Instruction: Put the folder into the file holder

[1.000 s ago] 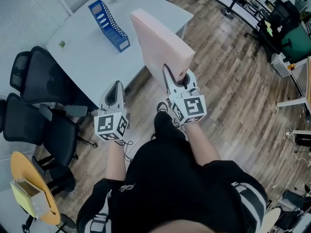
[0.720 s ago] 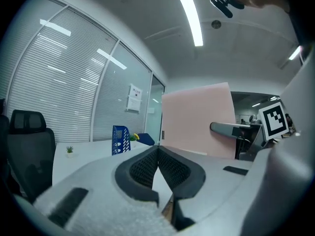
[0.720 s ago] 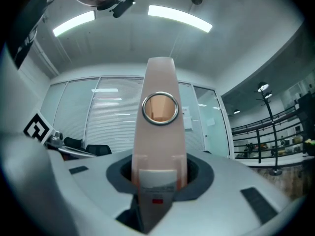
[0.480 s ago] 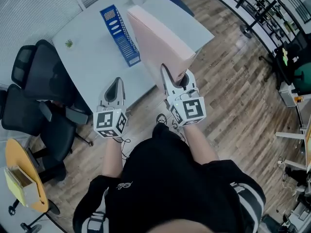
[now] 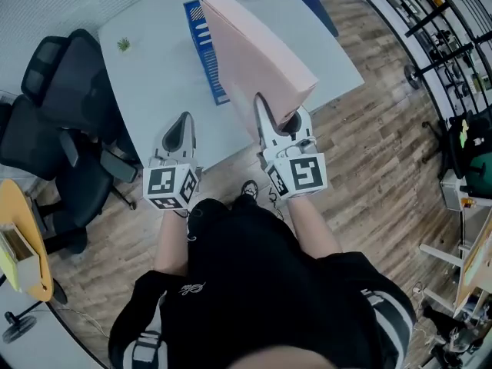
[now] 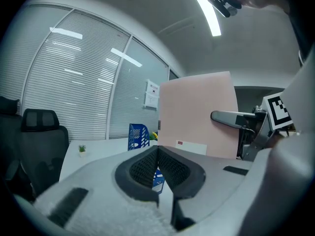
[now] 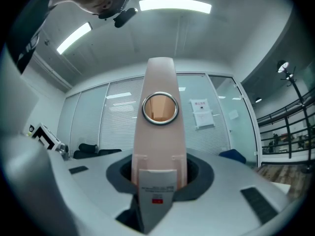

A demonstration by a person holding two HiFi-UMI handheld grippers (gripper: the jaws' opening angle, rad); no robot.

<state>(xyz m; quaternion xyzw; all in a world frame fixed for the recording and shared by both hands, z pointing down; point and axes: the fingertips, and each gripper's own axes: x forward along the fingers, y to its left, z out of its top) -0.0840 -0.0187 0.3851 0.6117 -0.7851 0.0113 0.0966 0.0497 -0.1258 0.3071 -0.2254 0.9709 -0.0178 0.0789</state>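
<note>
One pale grey table [image 5: 154, 91] fills the far left of the head view, with wood-plank floor to its right and black mesh office chairs [image 5: 58, 114] crowded along its left side. Over the table's near edge, a tall pink cardboard box folder [image 5: 257, 60] is carried in the air on edge, its spine toward the person. It hides the right flank of the blue slotted plastic file holder [image 5: 198, 18] standing on the table just to its left, so the folder is not yet in the holder. Both bare forearms reach forward side by side. The right gripper [image 5: 278, 118] points about level and is clamped on the folder's near spine, below the metal finger ring. The left gripper [image 5: 183, 121] is empty, pads pressed together, over the table's near edge. Two small green plants [image 5: 123, 44] sit at the far side.
</note>
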